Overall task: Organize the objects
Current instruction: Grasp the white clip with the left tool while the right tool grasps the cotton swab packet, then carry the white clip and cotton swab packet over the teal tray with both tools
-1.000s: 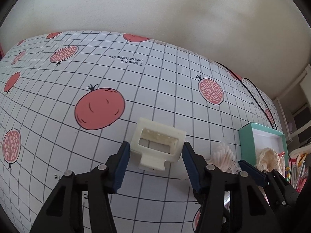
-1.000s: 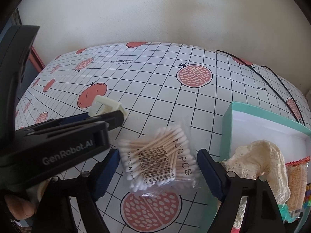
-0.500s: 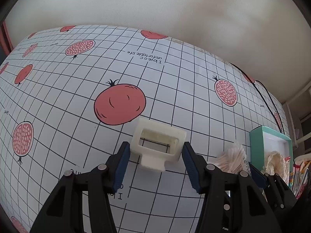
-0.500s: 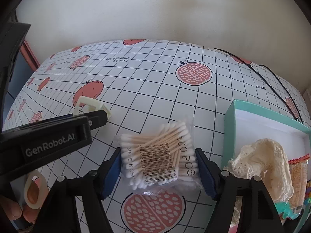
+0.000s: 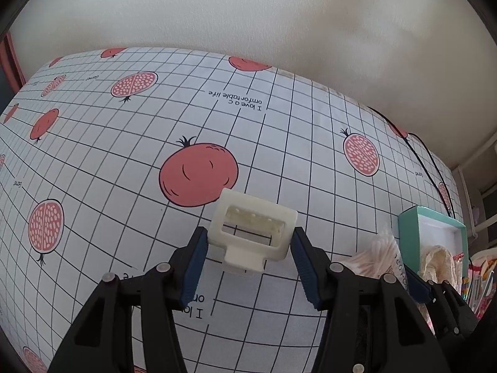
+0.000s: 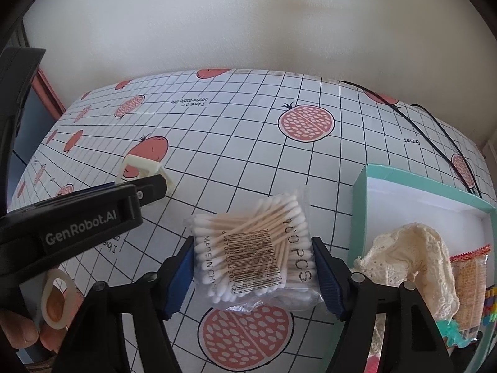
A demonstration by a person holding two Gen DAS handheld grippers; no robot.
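Cotton swab pack (image 6: 253, 248) lies flat on the table (image 6: 248, 155), between the pads of my right claw (image 6: 253, 267), which has just been closing and now grasps its sides. Keep the squeeze light: bag is soft. Swabs' long axis runs diagonally, up to the right; teal box (image 6: 419, 183) is right of it. Left claw (image 5: 247, 253) grasps cream clip (image 5: 253, 233), opening facing up-away.

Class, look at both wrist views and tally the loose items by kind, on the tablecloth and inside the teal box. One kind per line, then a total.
White hair claw clip: 1
Pack of cotton swabs: 1
Cream lace cloth: 1
Orange snack packet: 1
Total: 4
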